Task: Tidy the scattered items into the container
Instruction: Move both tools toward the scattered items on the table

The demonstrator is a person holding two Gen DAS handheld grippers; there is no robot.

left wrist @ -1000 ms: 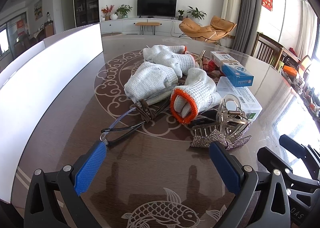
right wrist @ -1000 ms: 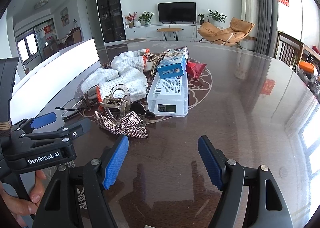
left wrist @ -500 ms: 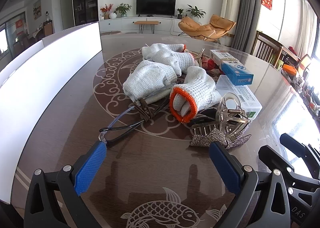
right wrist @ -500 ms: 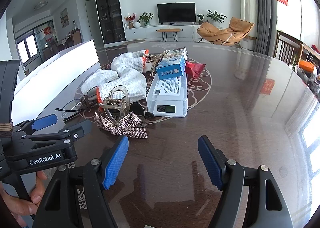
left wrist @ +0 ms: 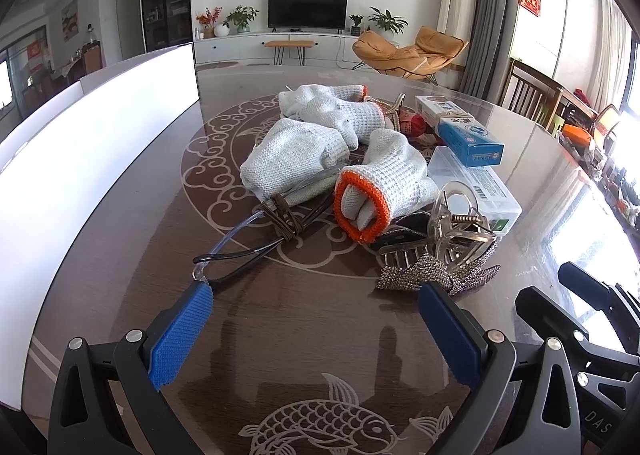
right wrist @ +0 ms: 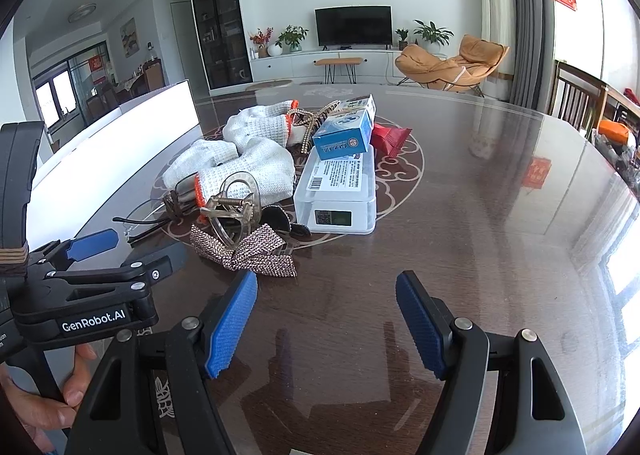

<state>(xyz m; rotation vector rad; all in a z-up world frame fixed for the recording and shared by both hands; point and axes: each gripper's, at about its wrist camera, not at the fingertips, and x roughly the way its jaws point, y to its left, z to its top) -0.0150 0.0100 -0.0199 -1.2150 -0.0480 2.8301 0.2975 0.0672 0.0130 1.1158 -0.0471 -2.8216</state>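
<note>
Blue-padded jaws stand wide and empty on both the left gripper (left wrist: 316,319) and the right gripper (right wrist: 326,319), each hovering short of the heap on the table (right wrist: 480,215). Nearest is the rhinestone bow (left wrist: 436,275) under a clear hair claw (left wrist: 460,223), then glasses (left wrist: 240,251), knit gloves (left wrist: 384,183) and boxes. Likely best: pinch the bow's knot, lift clear of the claw, then carry left to the white container (left wrist: 100,135).

Gloves (left wrist: 320,147) heaped mid-table (left wrist: 304,319), glasses (left wrist: 240,251) before them, boxes (left wrist: 472,159) right, container (left wrist: 100,143) far left.
</note>
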